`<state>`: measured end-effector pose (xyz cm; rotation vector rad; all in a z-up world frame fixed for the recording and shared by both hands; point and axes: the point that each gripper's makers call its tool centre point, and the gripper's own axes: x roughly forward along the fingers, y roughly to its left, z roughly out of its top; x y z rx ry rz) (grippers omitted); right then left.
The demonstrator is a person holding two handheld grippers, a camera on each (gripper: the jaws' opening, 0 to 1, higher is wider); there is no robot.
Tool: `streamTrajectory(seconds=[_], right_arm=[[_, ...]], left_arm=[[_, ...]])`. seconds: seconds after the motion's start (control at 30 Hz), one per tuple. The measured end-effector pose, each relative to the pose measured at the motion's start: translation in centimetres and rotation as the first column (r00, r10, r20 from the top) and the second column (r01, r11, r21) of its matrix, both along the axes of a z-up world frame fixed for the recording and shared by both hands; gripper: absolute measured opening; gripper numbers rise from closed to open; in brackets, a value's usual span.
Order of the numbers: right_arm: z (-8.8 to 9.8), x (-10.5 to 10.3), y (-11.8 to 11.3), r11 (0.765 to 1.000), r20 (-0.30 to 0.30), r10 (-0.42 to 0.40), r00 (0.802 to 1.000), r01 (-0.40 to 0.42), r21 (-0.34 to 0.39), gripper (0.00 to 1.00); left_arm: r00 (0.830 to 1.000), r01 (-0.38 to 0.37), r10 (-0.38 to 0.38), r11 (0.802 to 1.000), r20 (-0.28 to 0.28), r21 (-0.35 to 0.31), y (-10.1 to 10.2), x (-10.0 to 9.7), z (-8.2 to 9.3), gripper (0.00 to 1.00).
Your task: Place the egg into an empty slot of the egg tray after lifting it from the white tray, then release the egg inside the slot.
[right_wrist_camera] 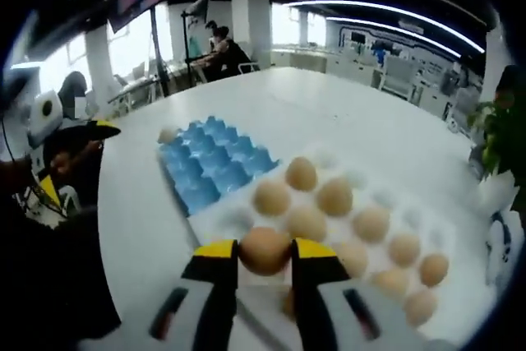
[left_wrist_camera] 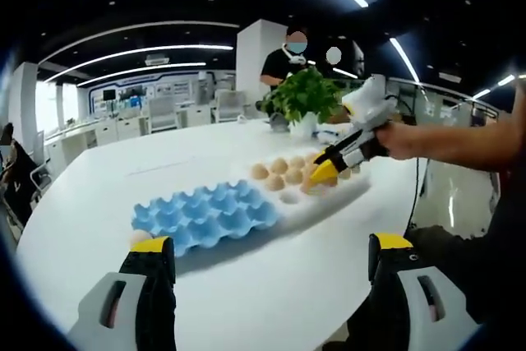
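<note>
A brown egg [right_wrist_camera: 265,251] sits between the yellow-tipped fingers of my right gripper [right_wrist_camera: 266,249], which is shut on it just over the near edge of the white tray [right_wrist_camera: 232,218]. Several more brown eggs [right_wrist_camera: 306,221] lie in that tray. The blue egg tray [right_wrist_camera: 212,162] lies beside it with its slots empty. In the left gripper view, the right gripper [left_wrist_camera: 325,173] reaches in over the white tray [left_wrist_camera: 285,199], next to the blue egg tray [left_wrist_camera: 205,215]. My left gripper [left_wrist_camera: 271,244] hangs open and empty above the table's near edge.
One loose egg [left_wrist_camera: 138,237] rests on the table against the blue tray's corner, also seen as an egg [right_wrist_camera: 168,133] at its far corner. A potted plant [left_wrist_camera: 308,96] stands behind the white tray. People sit and stand beyond the white table [left_wrist_camera: 164,162].
</note>
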<state>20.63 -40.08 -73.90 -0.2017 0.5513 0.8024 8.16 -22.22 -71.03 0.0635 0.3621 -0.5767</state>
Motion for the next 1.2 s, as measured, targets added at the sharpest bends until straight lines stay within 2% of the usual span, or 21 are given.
streamTrajectory(seconds=[0.13, 0.23, 0.43, 0.6, 0.8, 0.87, 1.07, 1.2], right_arm=[[2.9, 0.0, -0.4, 0.990, 0.046, -0.060, 0.997, 0.054, 0.131, 0.25], [3.5, -0.3, -0.7, 0.989, 0.058, -0.058, 0.997, 0.050, 0.138, 0.25], [3.6, -0.3, -0.8, 0.991, 0.085, -0.076, 0.993, 0.067, 0.115, 0.25], [3.9, -0.4, 0.1, 0.986, 0.092, -0.091, 0.992, 0.077, 0.150, 0.25], [4.5, -0.1, 3.7, 0.976, 0.068, -0.056, 0.996, 0.040, 0.214, 0.25], [4.6, -0.3, 5.7, 0.974, 0.064, -0.018, 0.998, 0.003, 0.227, 0.25], [4.5, -0.6, 9.8, 0.974, 0.075, 0.061, 0.995, -0.076, 0.213, 0.25], [4.6, -0.7, 12.4, 0.964, 0.073, 0.102, 0.992, -0.117, 0.241, 0.25]], left_arm=[[1.000, 0.007, -0.007, 1.000, 0.009, 0.002, 0.0, -0.1, 0.3, 1.00], [1.000, 0.007, -0.007, 1.000, 0.008, 0.002, 0.3, -0.3, 0.2, 1.00], [1.000, 0.001, -0.001, 1.000, 0.013, 0.001, 0.9, -0.8, 0.4, 1.00], [1.000, -0.005, 0.005, 1.000, 0.014, -0.004, 1.5, -1.3, 0.3, 1.00], [0.999, -0.048, 0.049, 0.999, 0.021, -0.016, 2.9, -1.6, 0.3, 1.00], [0.998, -0.065, 0.066, 0.997, 0.023, -0.029, 3.4, -1.5, 0.4, 1.00], [0.996, -0.091, 0.092, 0.995, 0.023, -0.032, 4.1, -1.6, 0.3, 1.00], [0.995, -0.097, 0.097, 0.995, 0.026, -0.025, 4.4, -1.6, 0.4, 1.00]])
